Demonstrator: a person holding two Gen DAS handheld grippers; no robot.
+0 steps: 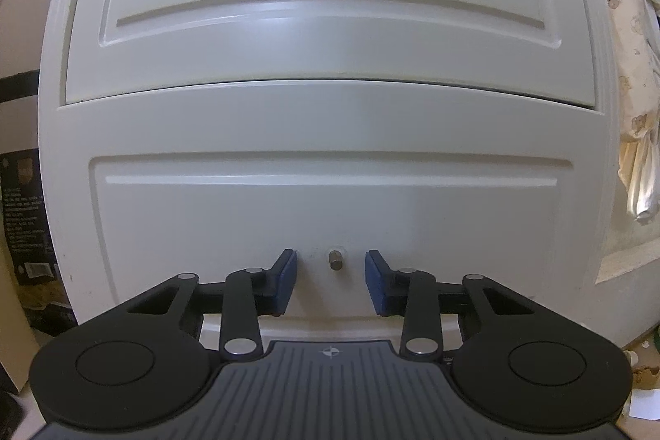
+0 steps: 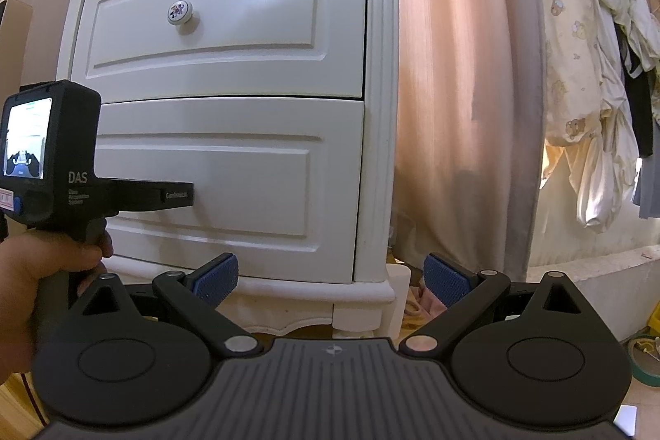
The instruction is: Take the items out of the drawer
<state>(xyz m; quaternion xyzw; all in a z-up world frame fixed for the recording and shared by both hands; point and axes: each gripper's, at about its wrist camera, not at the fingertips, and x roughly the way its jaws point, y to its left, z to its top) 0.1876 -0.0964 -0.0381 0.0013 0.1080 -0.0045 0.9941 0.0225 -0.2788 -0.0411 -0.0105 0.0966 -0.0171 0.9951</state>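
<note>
Bare metal stud [image 1: 335, 261] btwn left gripper [image 1: 331, 281] fingers, only in left wrist view.

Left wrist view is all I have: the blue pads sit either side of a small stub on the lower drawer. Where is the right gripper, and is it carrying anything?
Observer: The right gripper is open and empty, low down near the right front corner of the nightstand.
Operator: Is it touching the drawer I'm about to pull?
Observer: No, its pads touch nothing; the lower drawer shows beyond them.
Operator: How does my gripper look from over there?
Observer: The left gripper points roughly level at that drawer's front, about mid-height.
Operator: Who has hold of it?
Observer: A hand wraps its handle from below, at the picture's left edge.
</note>
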